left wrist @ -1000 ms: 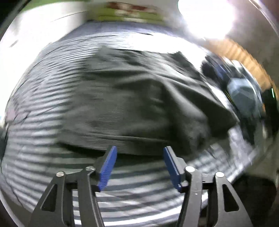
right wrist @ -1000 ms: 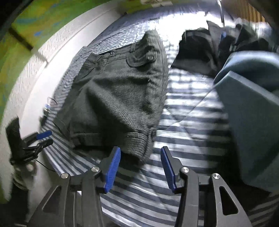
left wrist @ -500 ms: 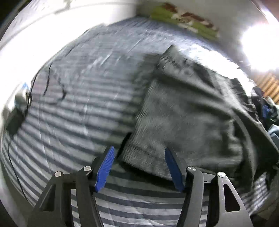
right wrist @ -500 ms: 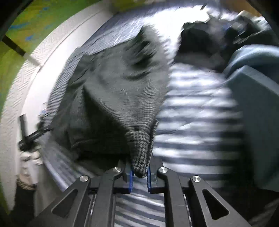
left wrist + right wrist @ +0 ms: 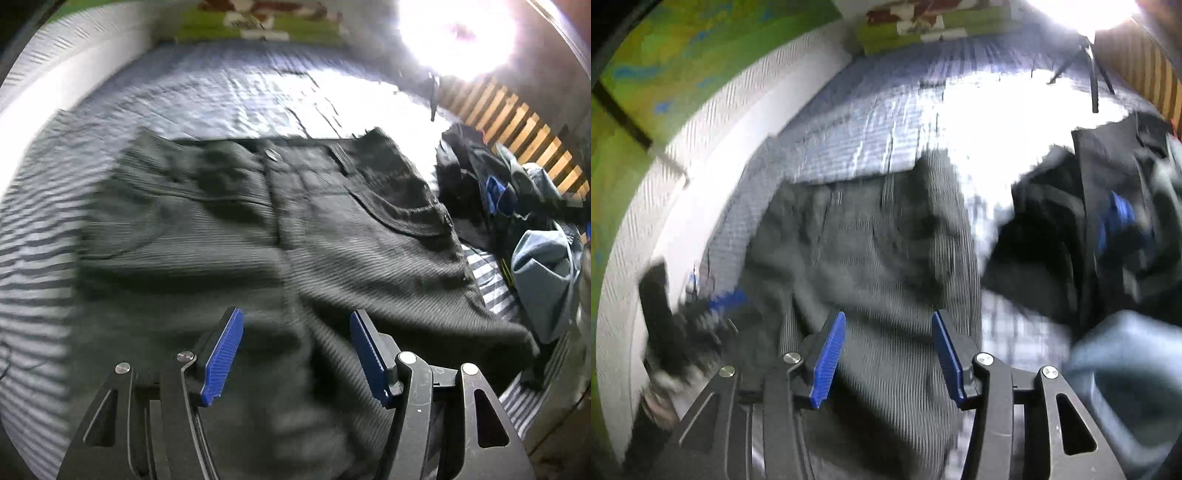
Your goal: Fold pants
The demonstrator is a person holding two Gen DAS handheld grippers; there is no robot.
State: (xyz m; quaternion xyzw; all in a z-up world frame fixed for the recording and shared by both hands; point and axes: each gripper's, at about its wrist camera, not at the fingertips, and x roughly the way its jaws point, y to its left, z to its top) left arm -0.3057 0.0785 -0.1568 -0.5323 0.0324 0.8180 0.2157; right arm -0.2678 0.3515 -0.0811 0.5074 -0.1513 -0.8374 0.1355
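Note:
Dark grey checked pants (image 5: 280, 236) lie spread on a blue-and-white striped bedspread (image 5: 229, 92), waistband and button toward the far side. My left gripper (image 5: 295, 354) hangs open just above the near part of the pants, nothing between its blue pads. In the right wrist view the same pants (image 5: 879, 258) fill the middle, blurred. My right gripper (image 5: 888, 356) is open over the cloth and holds nothing. The other gripper (image 5: 713, 306) shows as a blur at the left.
A heap of dark and blue clothes (image 5: 509, 206) lies to the right of the pants, also seen as the clothes heap (image 5: 1108, 236) in the right wrist view. A slatted wooden panel (image 5: 517, 129) stands behind it. A white wall (image 5: 683, 177) borders the bed's left side.
My right gripper, shut on a pant-leg hem half a second ago, has let go and now stands open. The left gripper swung from the pants' left edge to over their middle.

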